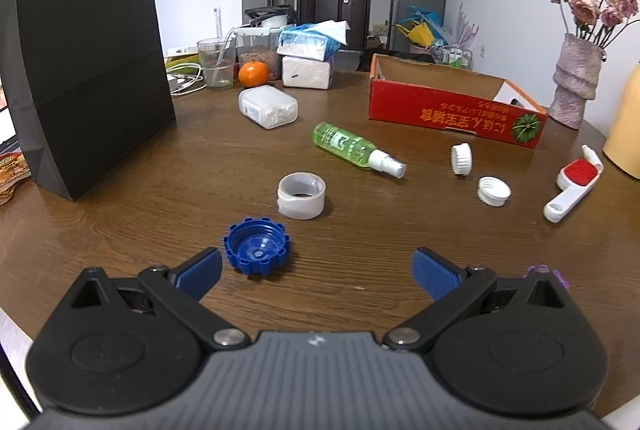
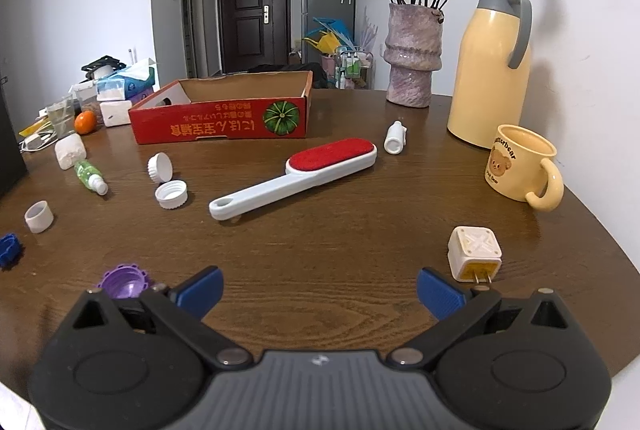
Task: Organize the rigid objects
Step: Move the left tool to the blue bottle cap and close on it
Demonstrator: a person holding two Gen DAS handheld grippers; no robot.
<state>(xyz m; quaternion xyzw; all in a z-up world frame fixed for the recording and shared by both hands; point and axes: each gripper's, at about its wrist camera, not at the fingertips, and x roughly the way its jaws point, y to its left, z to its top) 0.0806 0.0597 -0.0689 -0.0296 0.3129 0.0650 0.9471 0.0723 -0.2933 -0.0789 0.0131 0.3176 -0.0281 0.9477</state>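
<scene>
Wooden table (image 2: 320, 262), both grippers spread wide

Lint brush (image 2: 294, 178) before cardboard box (image 2: 224, 124), 2 caps (image 2: 166, 180) left of it, mug (image 2: 520, 164) before thermos (image 2: 490, 70)

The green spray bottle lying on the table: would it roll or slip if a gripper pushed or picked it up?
The green spray bottle lies on its side and looks round, so a sideways push would probably roll it. Its smooth plastic may slip between the pads. It seems liquid-filled, so likely heavier than it looks.
</scene>
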